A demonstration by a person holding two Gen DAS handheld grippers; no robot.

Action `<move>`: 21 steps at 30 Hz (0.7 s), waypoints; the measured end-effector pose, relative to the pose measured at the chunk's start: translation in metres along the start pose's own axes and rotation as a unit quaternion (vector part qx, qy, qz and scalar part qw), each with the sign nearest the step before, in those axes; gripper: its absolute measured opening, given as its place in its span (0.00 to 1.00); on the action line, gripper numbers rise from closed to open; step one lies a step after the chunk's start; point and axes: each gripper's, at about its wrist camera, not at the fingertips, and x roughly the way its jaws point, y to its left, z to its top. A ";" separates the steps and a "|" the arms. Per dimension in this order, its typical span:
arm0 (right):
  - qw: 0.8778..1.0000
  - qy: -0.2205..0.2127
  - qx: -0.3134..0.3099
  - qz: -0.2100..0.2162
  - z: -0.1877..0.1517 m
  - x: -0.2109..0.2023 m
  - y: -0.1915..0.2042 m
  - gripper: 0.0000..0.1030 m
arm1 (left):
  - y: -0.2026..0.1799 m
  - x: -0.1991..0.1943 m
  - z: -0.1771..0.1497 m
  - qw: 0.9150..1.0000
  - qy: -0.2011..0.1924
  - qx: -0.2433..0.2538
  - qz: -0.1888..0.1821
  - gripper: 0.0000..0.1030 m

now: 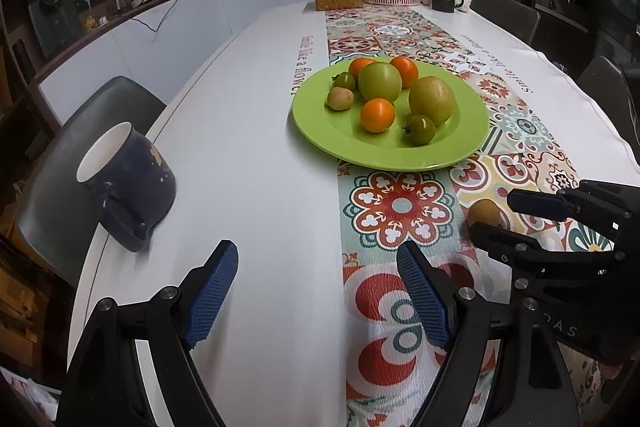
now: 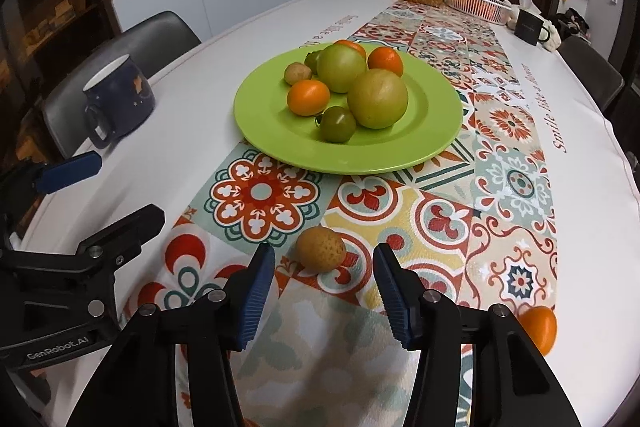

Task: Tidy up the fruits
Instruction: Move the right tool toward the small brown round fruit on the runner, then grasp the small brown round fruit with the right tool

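right tool (image 2: 324,287) stands apart, its pads either side of a brown fruit (image 2: 321,249) on the bench (image 2: 192,163), not yet pressing it. left tool (image 1: 318,291) is apart and empty. an orange (image 2: 541,329) lies loose nearby. farther off, the plate (image 2: 436,115) already holds 8 fruits; 2 remain.

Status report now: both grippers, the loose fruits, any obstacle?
Left gripper open, empty. Right gripper open, brown fruit just ahead, untouched. Orange loose at right; green plate holds the rest. Nothing in the way.
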 end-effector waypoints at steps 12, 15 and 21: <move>1.000 0.008 -0.007 0.004 -0.002 0.013 0.000 0.29 | -0.004 0.010 0.003 1.000 0.008 0.005 0.003 0.79; 1.000 0.007 -0.004 0.007 -0.003 0.012 -0.001 0.29 | -0.004 0.008 0.003 1.000 0.007 0.006 0.001 0.79; 1.000 -0.003 0.003 0.010 -0.003 0.004 -0.001 0.29 | -0.005 0.001 0.005 1.000 0.001 0.004 -0.003 0.79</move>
